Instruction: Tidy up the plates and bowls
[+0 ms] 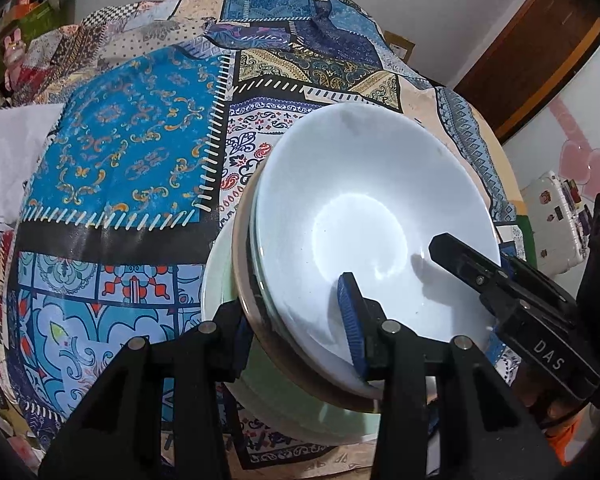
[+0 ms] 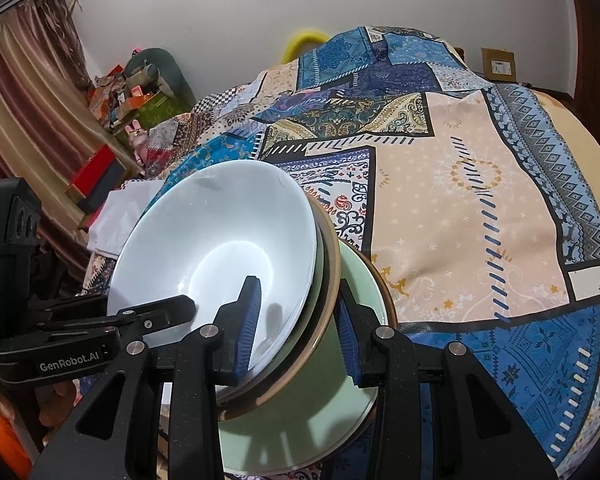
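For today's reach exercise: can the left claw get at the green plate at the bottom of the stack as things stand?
Probably not directly: the left claw straddles the rims of the white bowl and the brown-rimmed dish stacked on the green plate.

Both wrist views look down closely—from opposite sides (mirrored)—sharing the bowl stack (image 1: 364, 216).

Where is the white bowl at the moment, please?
The white bowl tops a stack of dishes on the green plate, low in both wrist views, with the left gripper and right gripper each straddling the stack's rim from opposite sides.
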